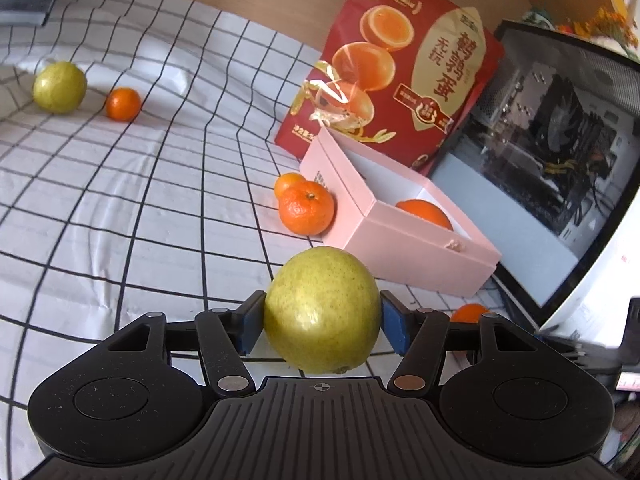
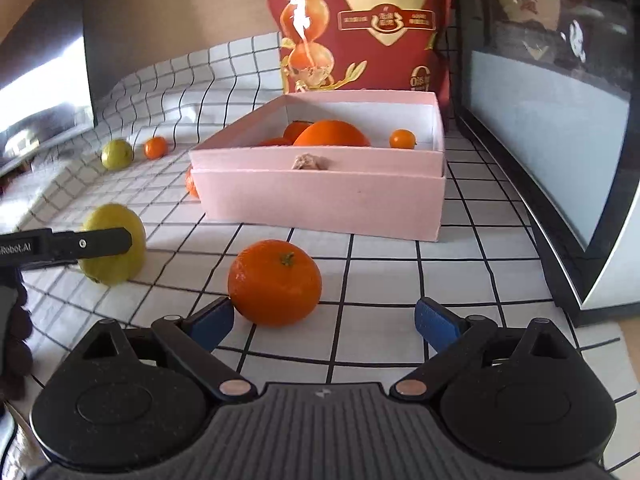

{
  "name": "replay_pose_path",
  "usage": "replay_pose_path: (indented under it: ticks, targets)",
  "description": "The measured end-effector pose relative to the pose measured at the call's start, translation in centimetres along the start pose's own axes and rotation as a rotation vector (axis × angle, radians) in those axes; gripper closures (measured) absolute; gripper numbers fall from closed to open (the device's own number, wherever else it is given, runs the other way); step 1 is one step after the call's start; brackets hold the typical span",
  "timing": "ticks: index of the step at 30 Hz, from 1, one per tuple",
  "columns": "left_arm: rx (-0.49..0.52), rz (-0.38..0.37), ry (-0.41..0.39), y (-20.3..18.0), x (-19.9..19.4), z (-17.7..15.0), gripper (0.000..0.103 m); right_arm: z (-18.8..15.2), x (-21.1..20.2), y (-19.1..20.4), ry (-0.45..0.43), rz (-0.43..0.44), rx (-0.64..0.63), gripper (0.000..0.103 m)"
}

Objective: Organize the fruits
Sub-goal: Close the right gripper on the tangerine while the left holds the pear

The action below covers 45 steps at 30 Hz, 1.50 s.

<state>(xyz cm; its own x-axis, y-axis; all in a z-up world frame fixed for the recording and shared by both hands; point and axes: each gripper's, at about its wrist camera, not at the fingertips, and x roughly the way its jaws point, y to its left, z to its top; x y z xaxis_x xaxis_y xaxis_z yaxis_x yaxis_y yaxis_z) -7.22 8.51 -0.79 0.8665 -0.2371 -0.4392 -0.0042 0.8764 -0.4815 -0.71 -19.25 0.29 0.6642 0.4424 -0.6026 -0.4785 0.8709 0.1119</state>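
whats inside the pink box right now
In the pink box sit a large orange, a tiny orange fruit, and parts of two more orange fruits behind it. The front wall hides the floor.

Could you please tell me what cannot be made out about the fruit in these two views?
- Pink box, left wrist view: its near wall hides all contents except one orange.
- Right wrist view: the big orange hides most of the fruit behind it.
- Held pear: partly covered by the left gripper's finger.
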Motion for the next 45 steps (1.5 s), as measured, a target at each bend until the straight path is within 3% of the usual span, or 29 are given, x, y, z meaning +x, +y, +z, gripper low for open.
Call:
replay_pose_path:
  ticks: [15,22,30,38,41,45]
  targets:
    - [-0.020,-0.025,-0.014,0.2,-0.1,0.0,0.038,-0.3,-0.6,-1.7,-0.055,-0.013,0.125,0.006]
    - [-0.037,-0.047,-0.023,0.3,0.0,0.3,0.037,0.1,0.0,-0.8,-0.012,-0.025,0.076,0.002]
    - [-0.036,-0.047,-0.021,0.2,0.2,0.3,0.037,0.0,-0.3,-1.8,-0.027,0.006,0.116,0.001]
    - [-0.044,-0.049,-0.024,0.3,0.2,0.3,0.037,0.2,0.0,-1.2,-0.009,-0.018,0.098,0.000]
    - [-0.052,-0.047,-0.023,0.4,0.5,0.5,0.037,0.7,0.5,-0.4,0.039,-0.020,0.040,0.000]
    - [-0.037,-0.033,0.000,-0.1,1.0,0.7,0.035,0.7,1.2,2.0,0.109,-0.051,-0.137,0.000]
